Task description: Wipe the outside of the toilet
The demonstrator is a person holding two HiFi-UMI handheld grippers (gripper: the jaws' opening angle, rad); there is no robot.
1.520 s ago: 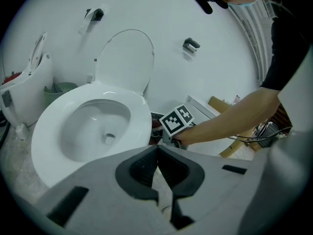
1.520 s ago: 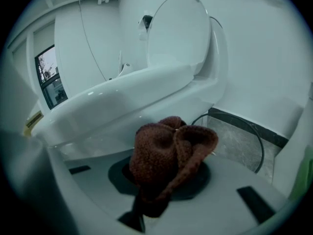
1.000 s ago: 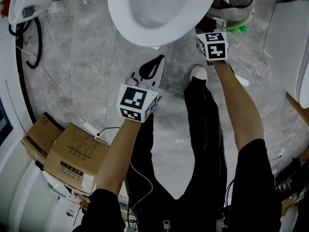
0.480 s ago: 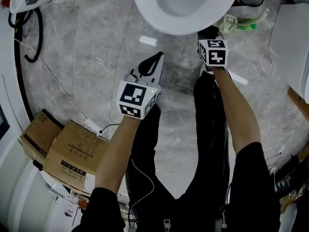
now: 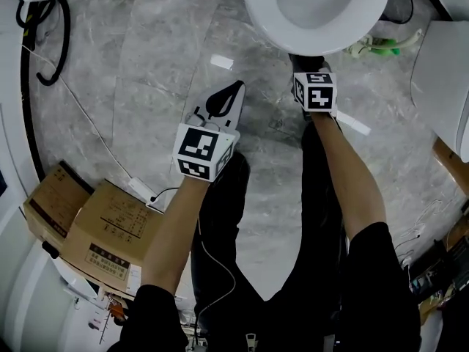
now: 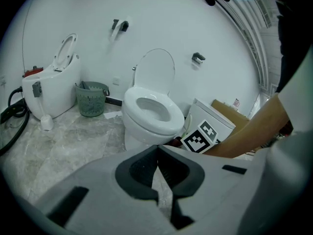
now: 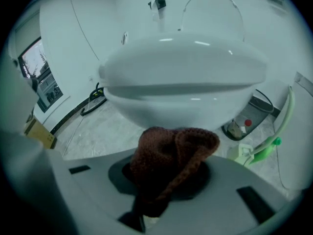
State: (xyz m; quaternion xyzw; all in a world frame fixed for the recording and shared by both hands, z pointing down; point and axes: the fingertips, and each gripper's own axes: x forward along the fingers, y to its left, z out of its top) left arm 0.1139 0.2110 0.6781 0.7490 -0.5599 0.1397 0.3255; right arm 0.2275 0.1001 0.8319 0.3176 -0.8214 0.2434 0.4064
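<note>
The white toilet (image 5: 315, 9) stands at the top of the head view, and its bowl (image 7: 186, 82) fills the right gripper view just ahead. My right gripper (image 5: 303, 63) sits under the front of the bowl's rim. It is shut on a brown knitted cloth (image 7: 171, 155) that bunches up between the jaws, close below the bowl's outside. My left gripper (image 5: 233, 92) hangs over the floor, left of the bowl and apart from it. Its jaws meet at the tips (image 6: 157, 153) with nothing in them. The left gripper view shows the toilet (image 6: 149, 114) with its lid raised.
Two cardboard boxes (image 5: 102, 229) and a black hose (image 5: 51, 42) lie at the left. A green brush (image 5: 377, 46) sits right of the bowl, next to a white fixture (image 5: 443, 72). A green basket (image 6: 91, 98) and a second toilet (image 6: 51, 89) stand by the wall.
The right gripper with the cloth has slid from the bowl's right front edge round to its front. The toilet has shifted right in the head view. The left gripper has hardly moved.
</note>
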